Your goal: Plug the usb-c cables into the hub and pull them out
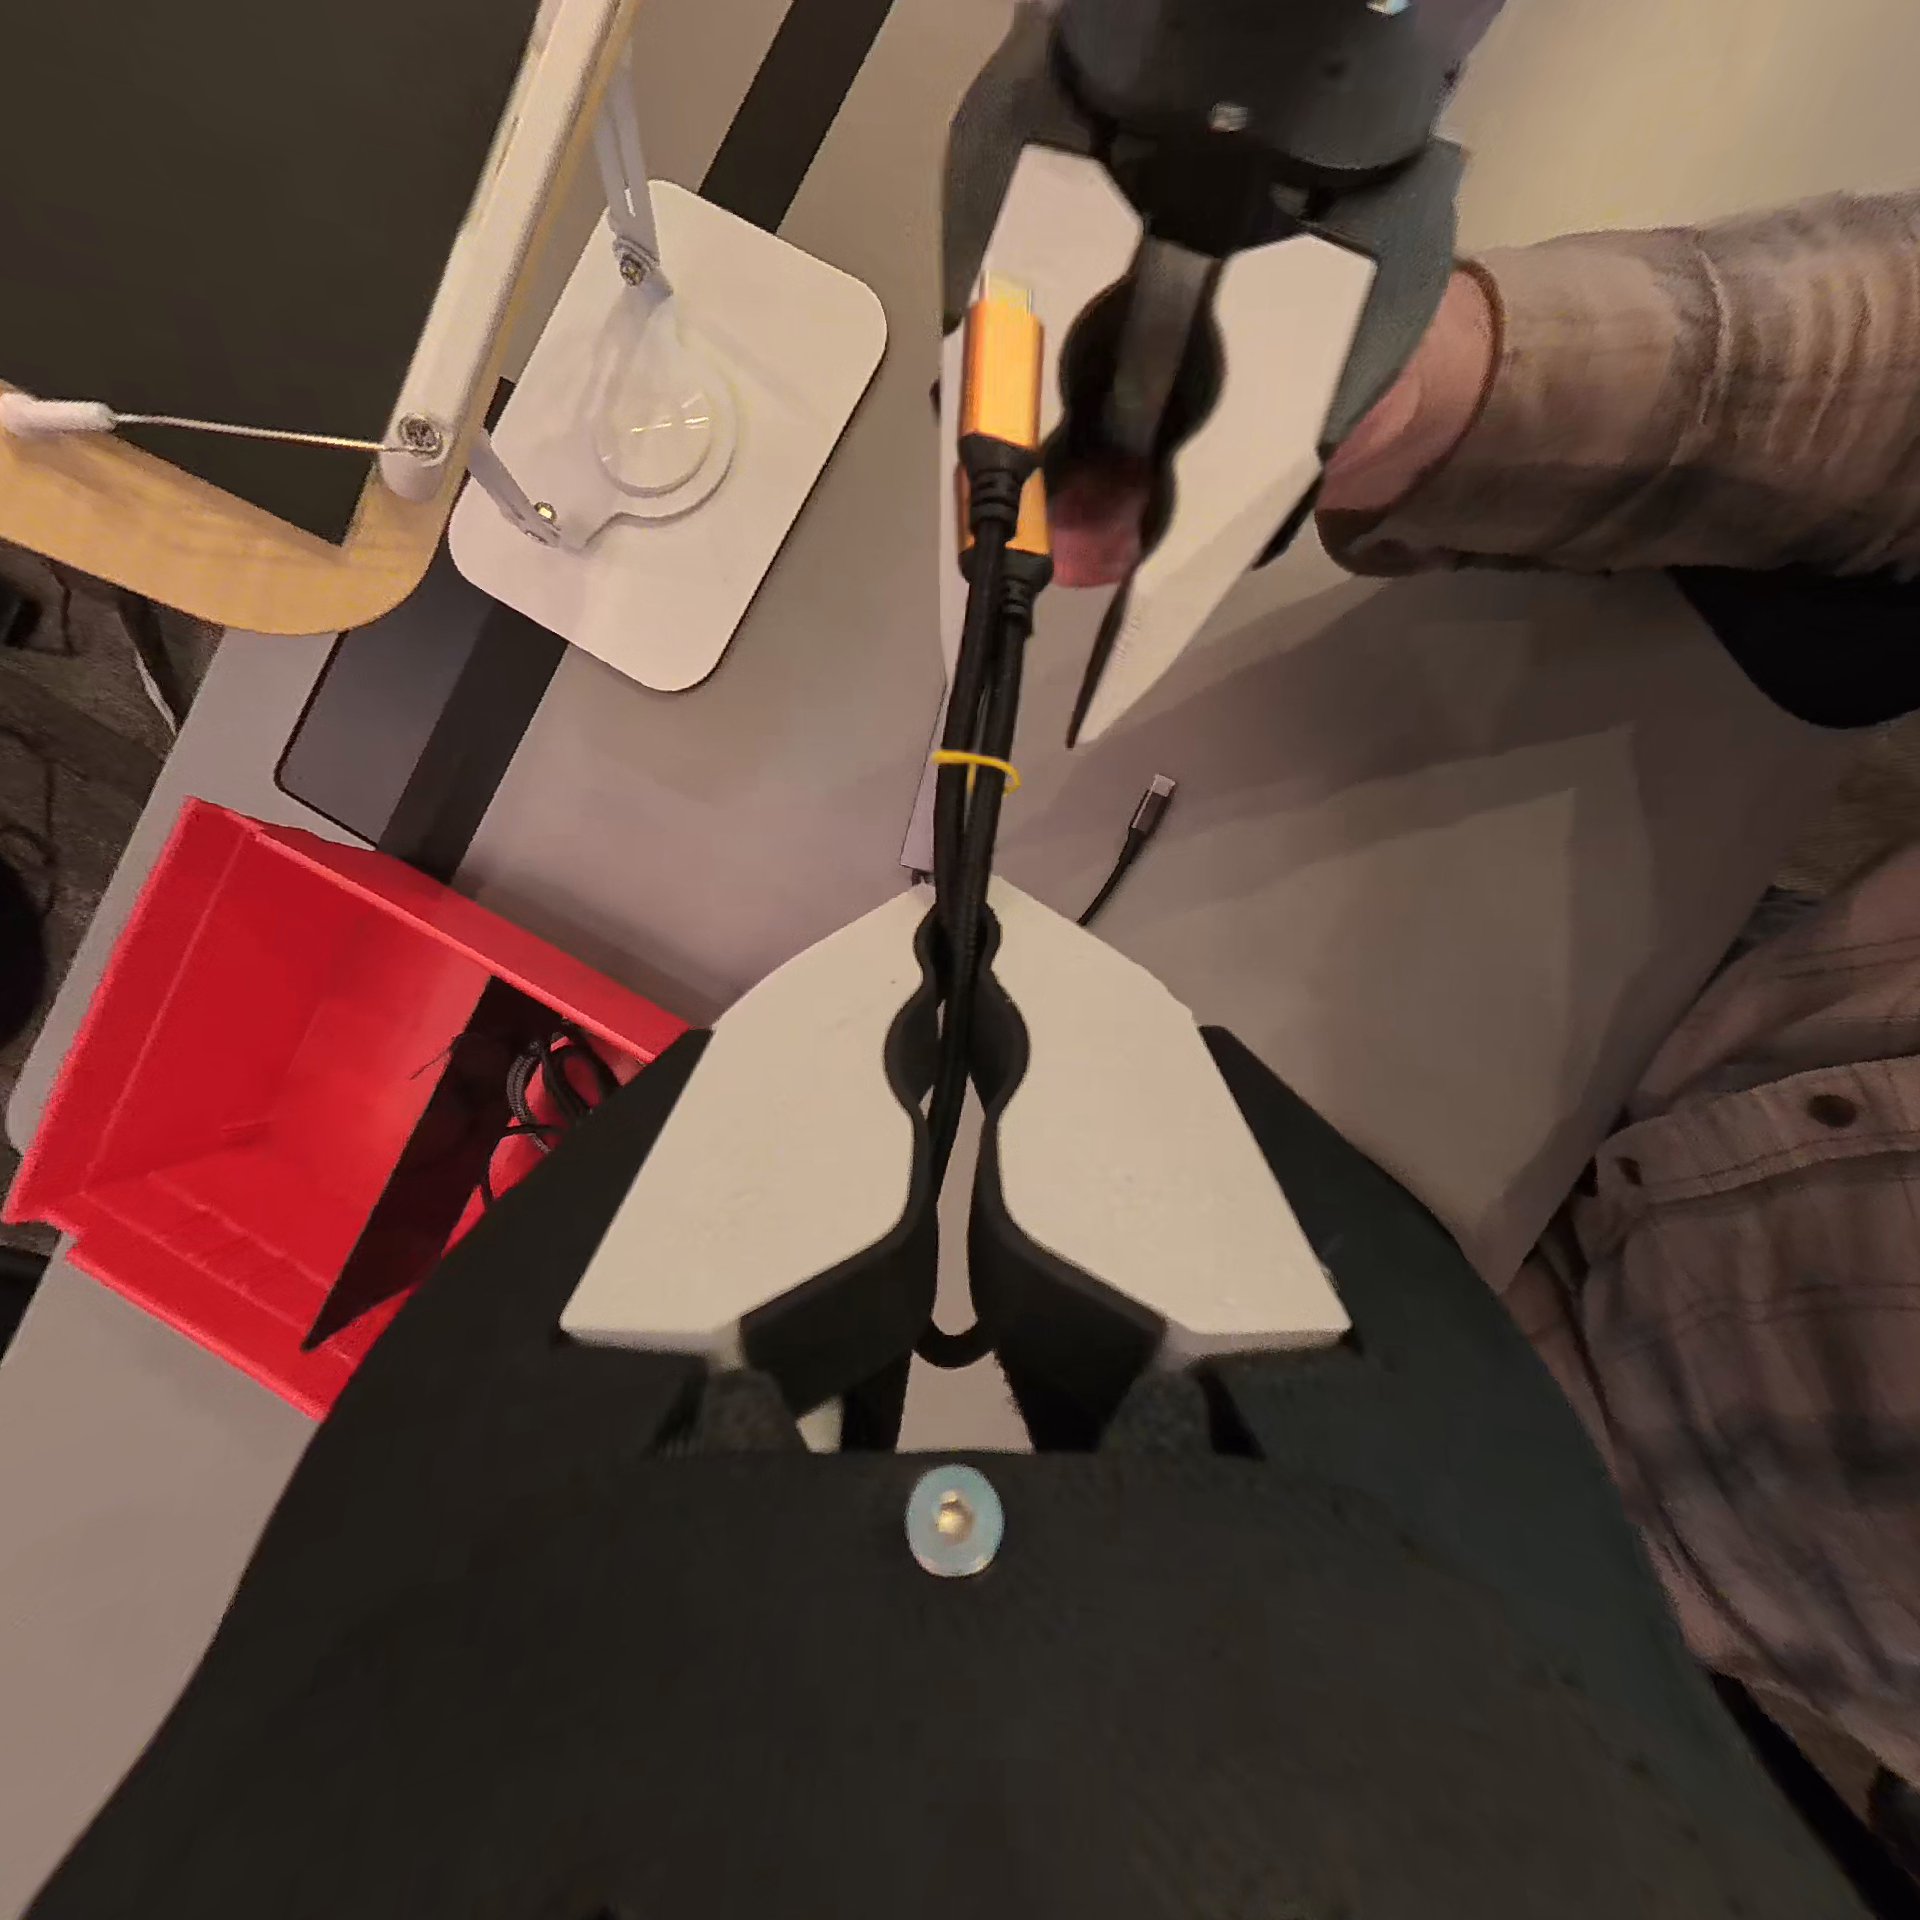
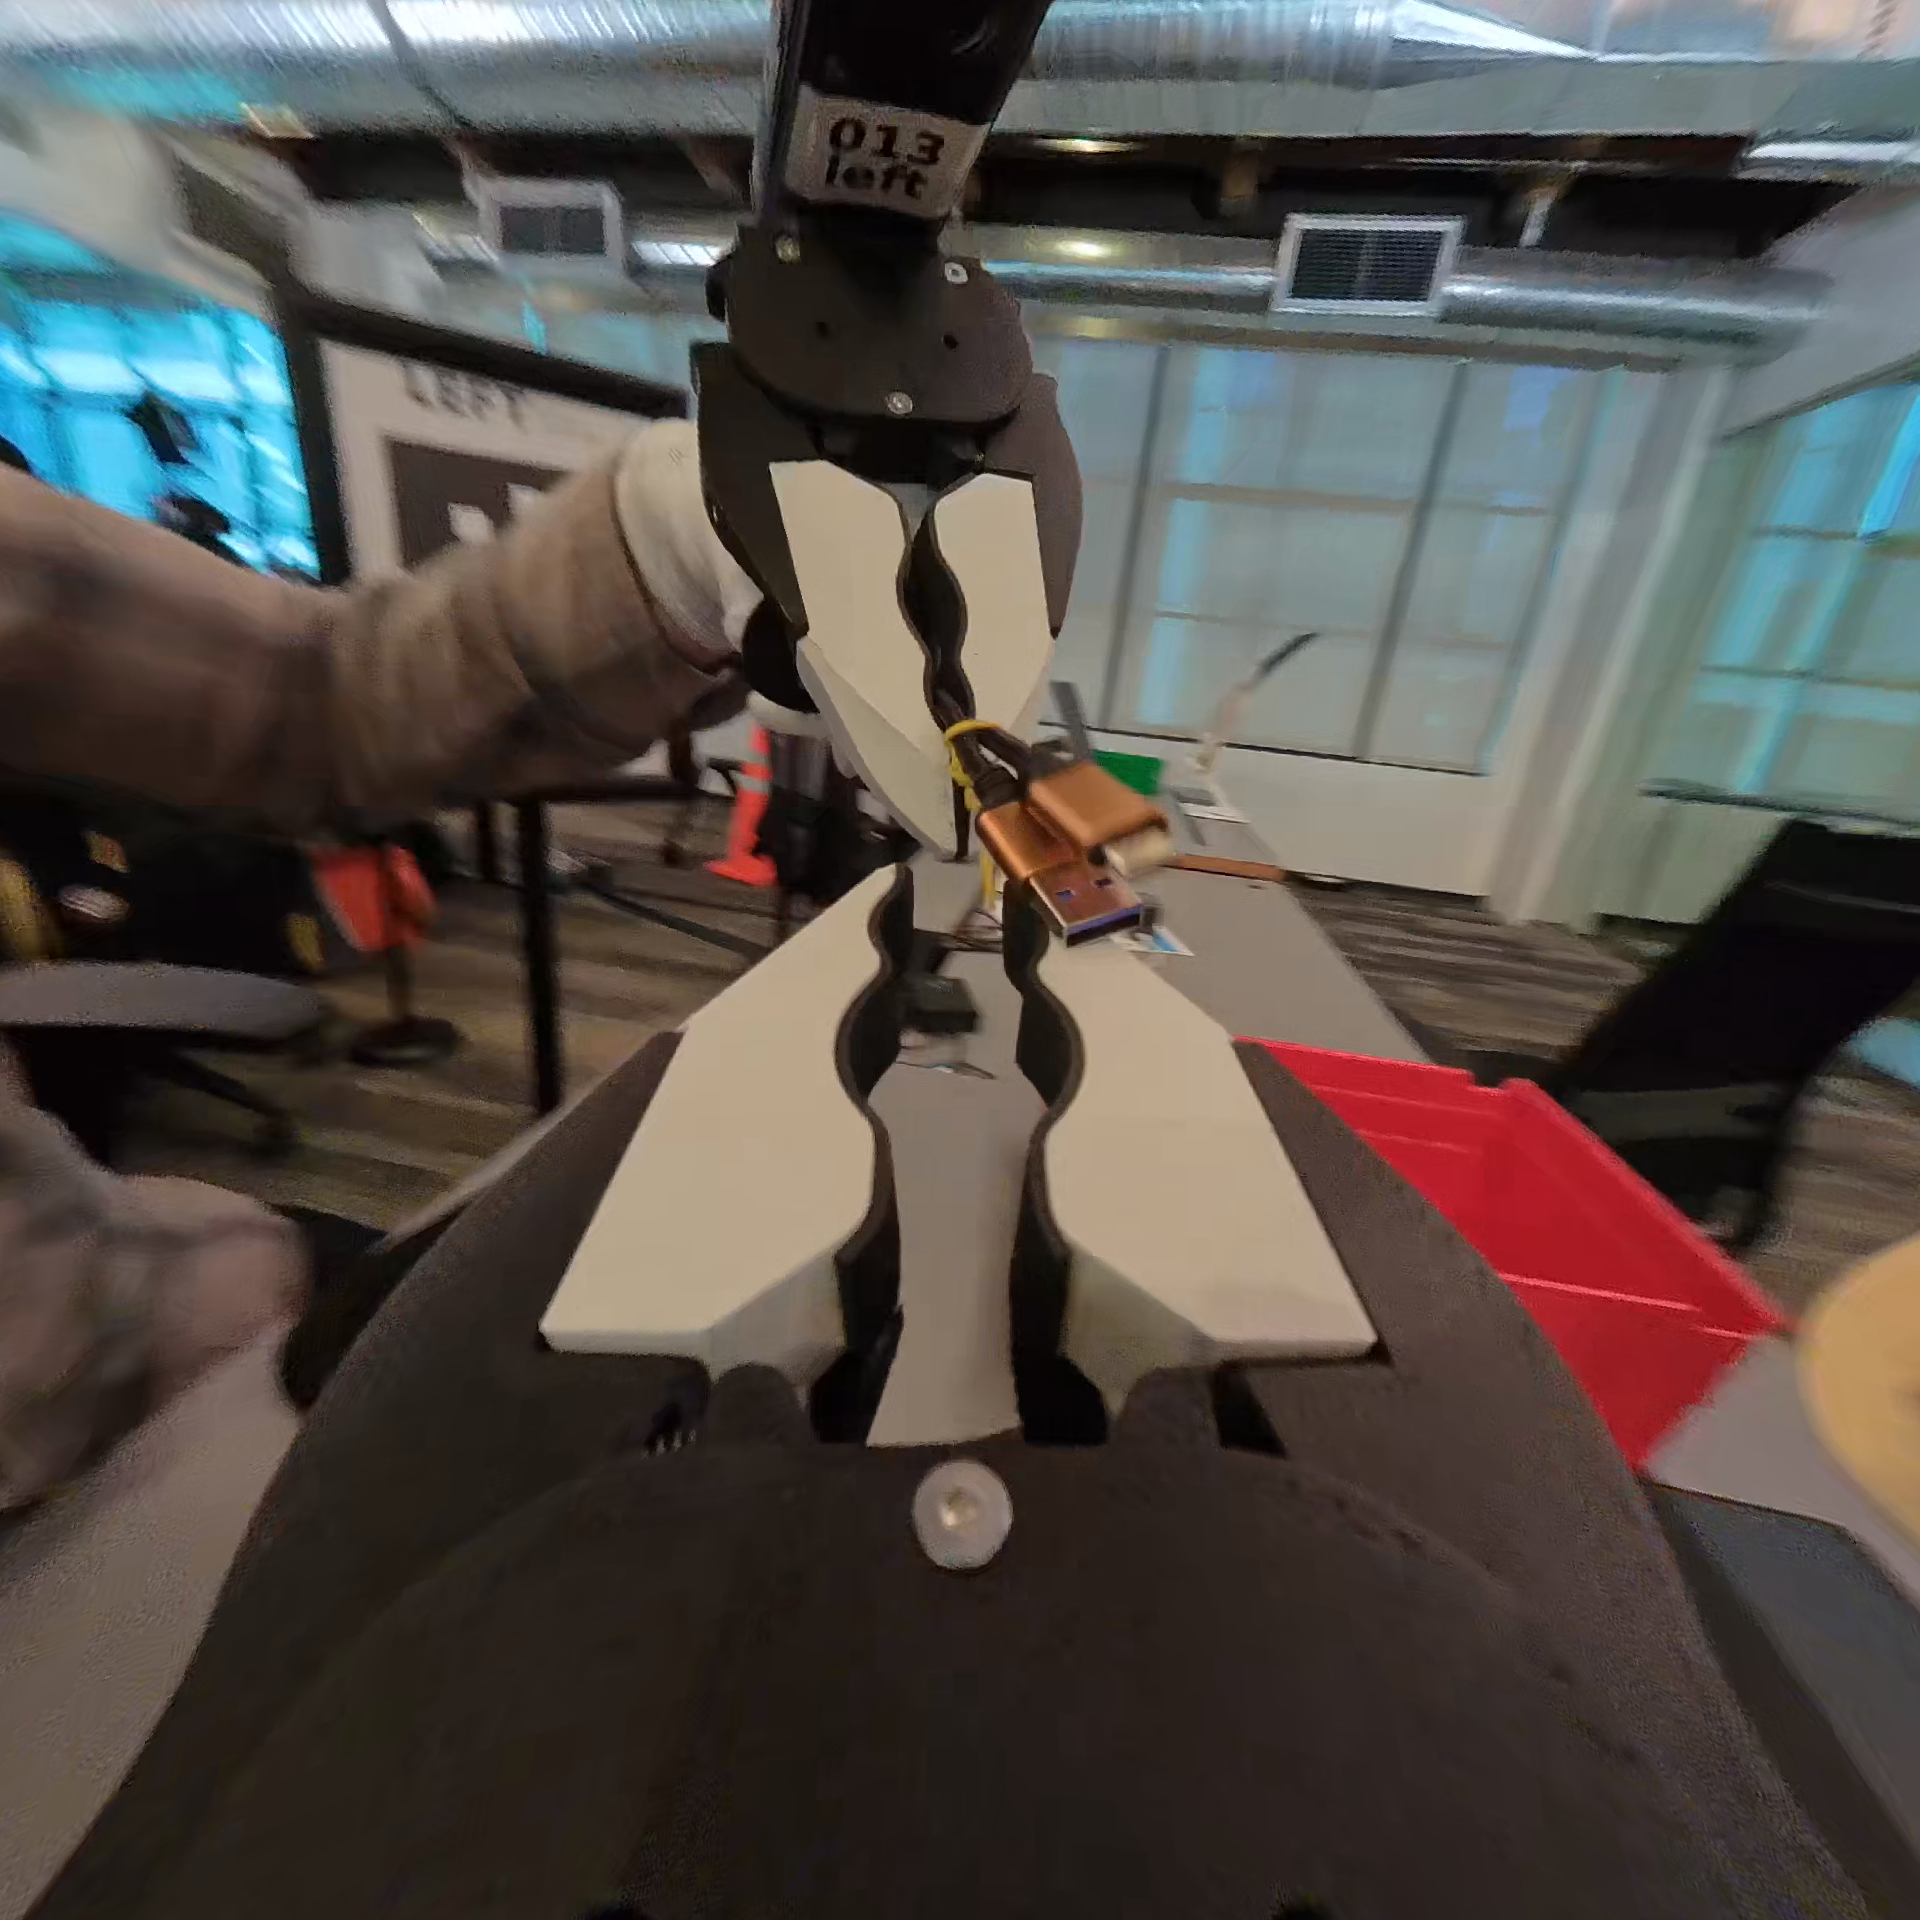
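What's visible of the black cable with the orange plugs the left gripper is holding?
The cable is black and braided, doubled over so two strands run side by side, bound by a thin yellow tie. Both ends carry orange-copper metallic plug housings with black strain reliefs; the right wrist view shows one broad flat plug and one smaller one. The left gripper is shut on the strands, lifting them clear of the grey table. The right gripper is open just beside the plugs, not touching.

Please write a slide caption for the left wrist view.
Left gripper shut on tied cable; its orange plugs point toward the right gripper.
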Tool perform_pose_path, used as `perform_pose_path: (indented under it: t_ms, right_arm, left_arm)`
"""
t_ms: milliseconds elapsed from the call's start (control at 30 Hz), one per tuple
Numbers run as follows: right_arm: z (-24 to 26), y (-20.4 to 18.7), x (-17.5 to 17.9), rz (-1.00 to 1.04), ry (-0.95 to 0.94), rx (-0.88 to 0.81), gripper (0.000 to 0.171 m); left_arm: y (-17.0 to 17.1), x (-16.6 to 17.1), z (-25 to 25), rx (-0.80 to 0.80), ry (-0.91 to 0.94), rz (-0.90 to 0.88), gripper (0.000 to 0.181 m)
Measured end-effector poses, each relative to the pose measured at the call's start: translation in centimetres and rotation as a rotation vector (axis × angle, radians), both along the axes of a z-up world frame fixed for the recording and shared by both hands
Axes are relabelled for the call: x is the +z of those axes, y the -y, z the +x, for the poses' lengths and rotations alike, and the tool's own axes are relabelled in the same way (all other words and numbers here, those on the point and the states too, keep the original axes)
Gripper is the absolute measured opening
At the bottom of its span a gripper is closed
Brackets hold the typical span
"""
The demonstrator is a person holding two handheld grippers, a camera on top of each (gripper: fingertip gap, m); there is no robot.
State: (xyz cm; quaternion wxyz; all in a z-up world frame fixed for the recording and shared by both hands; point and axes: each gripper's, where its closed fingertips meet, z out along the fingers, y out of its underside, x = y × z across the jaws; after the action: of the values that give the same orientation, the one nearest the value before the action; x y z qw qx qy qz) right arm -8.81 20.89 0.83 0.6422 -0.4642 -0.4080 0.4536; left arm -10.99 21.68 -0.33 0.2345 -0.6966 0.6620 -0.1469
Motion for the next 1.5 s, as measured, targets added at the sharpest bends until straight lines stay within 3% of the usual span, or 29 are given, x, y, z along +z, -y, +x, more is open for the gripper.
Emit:
perform_pose_path:
  t_ms: [167, 233, 433, 600, 800, 967, 1200, 1367, 1500]
  right_arm:
    - [0.2, -1.5, -0.7, 0.224, 0.203, -0.333, 0.019]
    - [0.3, -1.8, 0.0, 0.258, 0.191, -0.425, 0.022]
    - [1.0, -2.6, 1.0, 0.147, 0.066, -0.477, 0.017]
    - [1.4, -2.8, 1.4, 0.216, 0.122, -0.628, 0.006]
    - [2.2, -3.1, 1.9, 0.296, 0.222, -0.788, 0.007]
    - [2.4, -3.3, 1.9, 0.182, 0.145, -0.715, 0.001]
    - [2.5, -3.3, 1.8, 0.213, 0.193, -0.724, 0.0]
    - [1.9, -2.5, 1.9, 0.069, 0.123, -0.476, 0.0]
    - [1.4, -1.0, 2.4, -0.045, 0.02, -0.22, 0.0]
  left_arm:
    - [-1.2, -0.4, 0.7, 0.075, 0.046, -0.059, 0.0]
    - [-1.4, -0.4, 1.1, 0.096, 0.072, -0.089, 0.0]
    - [-1.4, 0.1, 2.6, 0.127, 0.169, -0.164, 0.0]
    - [-1.0, -0.2, 3.7, 0.144, 0.217, -0.216, 0.0]
    - [-0.9, -0.1, 4.8, 0.182, 0.29, -0.278, 0.0]
    - [-0.8, -1.0, 5.4, 0.197, 0.296, -0.287, 0.0]
    - [-0.6, -1.3, 5.5, 0.185, 0.28, -0.253, 0.0]
    - [-0.5, -1.3, 5.1, 0.119, 0.248, -0.14, 0.0]
    - [-0.7, -1.0, 4.5, -0.039, 0.194, 0.085, 0.0]
